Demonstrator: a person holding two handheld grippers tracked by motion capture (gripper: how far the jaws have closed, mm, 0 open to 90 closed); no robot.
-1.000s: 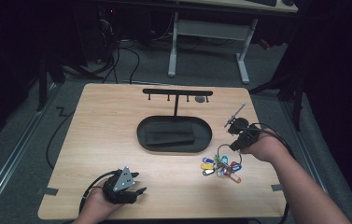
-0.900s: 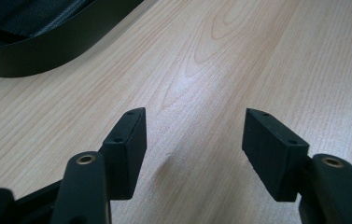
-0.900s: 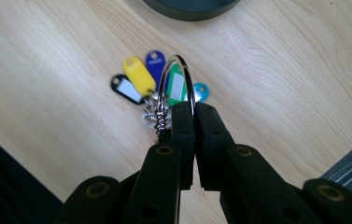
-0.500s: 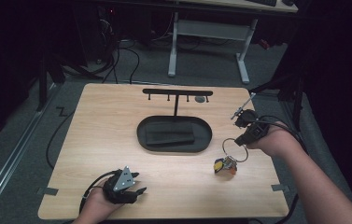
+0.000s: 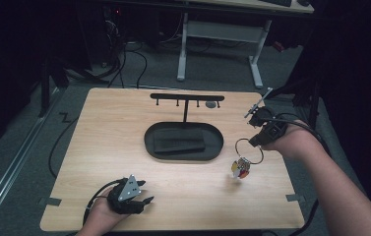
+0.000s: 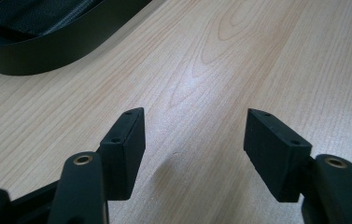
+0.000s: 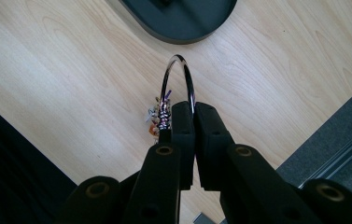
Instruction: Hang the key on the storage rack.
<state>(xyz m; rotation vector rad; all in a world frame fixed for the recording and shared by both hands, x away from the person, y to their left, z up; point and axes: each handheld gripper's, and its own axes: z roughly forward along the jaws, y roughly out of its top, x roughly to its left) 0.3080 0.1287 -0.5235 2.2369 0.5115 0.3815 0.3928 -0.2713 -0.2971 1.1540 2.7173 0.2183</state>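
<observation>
1. L gripper (image 5: pixel 141 194) near front edge of table (image 5: pixel 99 147), L of centre, low over the wood. Hand (image 5: pixel 105 211) under it, forearm in from bottom.
2. L jaws wide apart, nothing between; bare wood seen through the gap in L gripper view (image 6: pixel 194 140).
3. Grey plate (image 5: pixel 128 188) on top of L gripper, cable (image 5: pixel 92 201) looping off to its L.
4. R gripper (image 5: pixel 253 142) farther back, at R side of table, raised off the surface. R hand (image 5: pixel 291 142) behind it, forearm in from bottom R.
5. R jaws clamped tight on ring (image 5: pixel 249 150); in R gripper view pads pinch the wire of the ring (image 7: pixel 179 77) on one side, loop sticking out past the tips.
6. Keys (image 5: pixel 240 168) hang in a bunch from the ring, below and just L of R gripper, over the wood. Coloured tags on some. Touching table or just clear of it: can't tell.
7. In R gripper view keys (image 7: pixel 157 119) bunched on the ring just L of the jaws.
8. Tray (image 5: pixel 151 145), black oval, mid-table, just L of the ring, apart from it. Dark flat block (image 5: pixel 178 144) inside.
9. Rack (image 5: pixel 187 97) behind tray: post up from tray's far rim, crossbar on top, small pegs under the bar.
10. Past table: floor (image 5: pixel 139 73), desk legs (image 5: pixel 254 59), cables.
</observation>
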